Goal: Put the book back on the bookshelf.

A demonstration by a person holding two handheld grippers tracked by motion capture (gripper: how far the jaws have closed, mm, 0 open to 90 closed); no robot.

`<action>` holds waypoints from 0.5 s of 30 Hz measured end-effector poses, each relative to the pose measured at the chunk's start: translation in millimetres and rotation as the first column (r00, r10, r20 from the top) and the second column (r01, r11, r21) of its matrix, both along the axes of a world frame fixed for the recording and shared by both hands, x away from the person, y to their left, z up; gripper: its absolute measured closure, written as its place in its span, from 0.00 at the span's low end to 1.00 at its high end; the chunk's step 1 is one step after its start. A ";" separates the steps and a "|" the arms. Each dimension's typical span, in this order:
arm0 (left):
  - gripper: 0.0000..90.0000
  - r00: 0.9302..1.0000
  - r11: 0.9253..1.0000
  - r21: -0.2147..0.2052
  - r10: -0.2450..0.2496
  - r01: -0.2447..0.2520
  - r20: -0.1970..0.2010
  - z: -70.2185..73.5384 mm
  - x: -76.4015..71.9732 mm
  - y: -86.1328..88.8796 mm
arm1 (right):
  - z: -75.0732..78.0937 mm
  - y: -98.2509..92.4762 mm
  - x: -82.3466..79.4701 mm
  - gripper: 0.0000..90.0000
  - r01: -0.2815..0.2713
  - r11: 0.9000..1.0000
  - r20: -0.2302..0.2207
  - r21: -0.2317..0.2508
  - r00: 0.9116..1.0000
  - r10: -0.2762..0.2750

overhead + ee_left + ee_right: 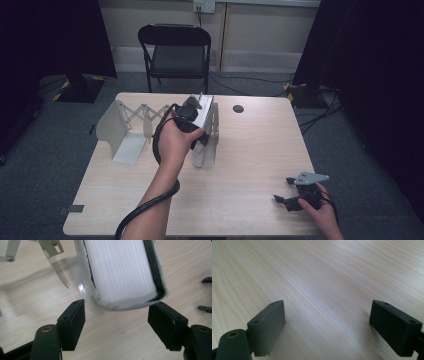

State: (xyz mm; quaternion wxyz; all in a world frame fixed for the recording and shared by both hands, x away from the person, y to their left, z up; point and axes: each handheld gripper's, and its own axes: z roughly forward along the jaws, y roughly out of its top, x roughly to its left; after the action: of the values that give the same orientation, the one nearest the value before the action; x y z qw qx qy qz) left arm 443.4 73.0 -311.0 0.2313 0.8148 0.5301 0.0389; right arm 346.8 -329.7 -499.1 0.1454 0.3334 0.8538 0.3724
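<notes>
A thick book (120, 272) with white page edges and a black cover stands in the right end of an extendable metal book rack (116, 131). The book (206, 114) is seen from above at the table's middle back. My left gripper (196, 131) hangs over it, pointing down. In the left gripper view the left gripper (117, 323) is open: both pads stand just short of the book's edge, one on each side, touching nothing. My right gripper (283, 190) rests low near the front right corner. Its jaws (327, 327) are wide apart over bare wood.
The rack's scissor links (150, 114) stretch left to an upright end plate. A round cable hole (238, 108) is in the tabletop (250, 150) at the back right. Behind the table stands a black folding chair (176, 50). Cables lie on the floor.
</notes>
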 end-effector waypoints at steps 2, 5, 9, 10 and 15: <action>0.34 1.000 1.000 -0.004 -0.002 0.002 -0.003 -0.1 -1.0 1.5 | 0.0 0.0 0.0 0.14 0.000 1.000 0.000 0.000 1.000 0.000; 0.33 1.000 1.000 -0.004 -0.009 0.009 0.001 -0.2 -2.6 3.0 | 0.0 0.0 0.0 0.14 0.000 1.000 0.000 0.000 1.000 0.000; 0.33 1.000 1.000 -0.014 -0.014 0.014 0.003 -1.5 -4.9 4.6 | 0.0 0.0 0.1 0.14 0.000 1.000 0.000 0.000 1.000 0.000; 0.32 1.000 1.000 -0.011 -0.021 0.021 0.006 -2.0 -5.5 4.9 | 0.0 0.0 0.1 0.14 0.000 1.000 0.000 0.000 1.000 0.000; 0.31 0.999 0.999 -0.020 -0.031 0.031 0.013 -4.3 -9.1 7.4 | 0.0 0.0 0.1 0.14 -0.001 1.000 0.000 0.001 1.000 0.001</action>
State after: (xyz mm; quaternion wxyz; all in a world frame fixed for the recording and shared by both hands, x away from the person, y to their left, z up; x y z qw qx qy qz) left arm 434.3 80.3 -315.3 0.2433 0.8203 0.5165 0.0351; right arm 346.9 -329.7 -499.1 0.1450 0.3332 0.8539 0.3727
